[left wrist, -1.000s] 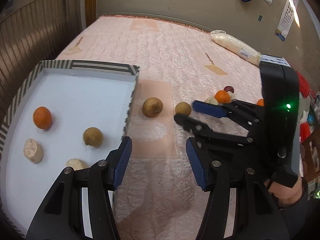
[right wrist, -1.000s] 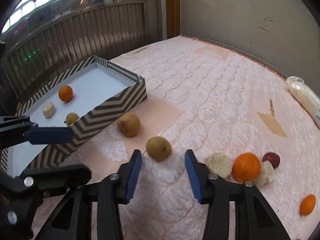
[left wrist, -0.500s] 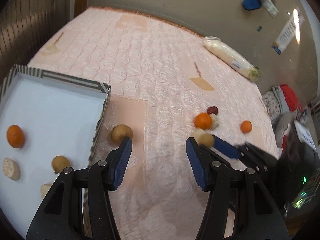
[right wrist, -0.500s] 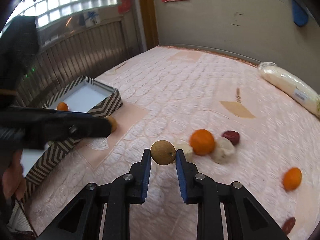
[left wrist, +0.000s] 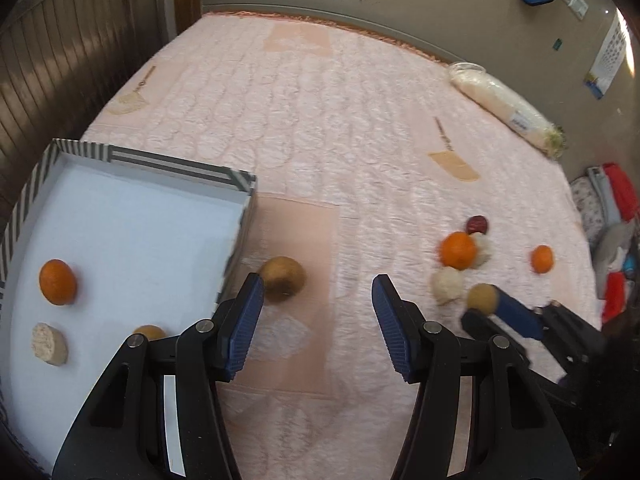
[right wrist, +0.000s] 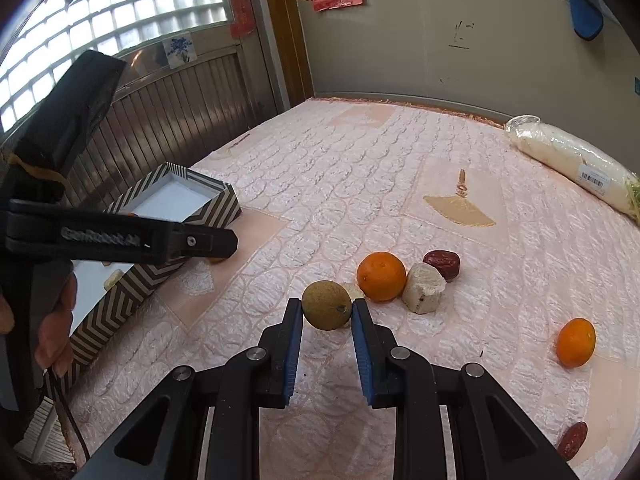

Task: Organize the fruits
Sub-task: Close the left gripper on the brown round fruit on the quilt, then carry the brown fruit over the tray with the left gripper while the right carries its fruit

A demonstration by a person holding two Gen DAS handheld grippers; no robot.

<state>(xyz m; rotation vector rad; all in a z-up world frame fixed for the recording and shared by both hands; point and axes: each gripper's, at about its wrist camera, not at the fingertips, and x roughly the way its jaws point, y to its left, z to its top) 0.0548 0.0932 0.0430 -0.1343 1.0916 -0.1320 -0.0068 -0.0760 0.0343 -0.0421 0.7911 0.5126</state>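
My right gripper is shut on a brown round fruit and holds it above the bed; the fruit also shows in the left wrist view. My left gripper is open and empty, with a second brown fruit just past its left fingertip. The striped box at left holds an orange, a pale slice and a brown fruit. A loose pile holds an orange, a pale chunk and a red date.
A small orange and another red date lie at right. A wrapped white radish lies at the far right edge of the pink quilted bed. Wood panelling and walls border the bed.
My right gripper closed on the brown fruit and lifted it off the bed, moving right toward the pile. My left gripper has swung over the second brown fruit beside the box.
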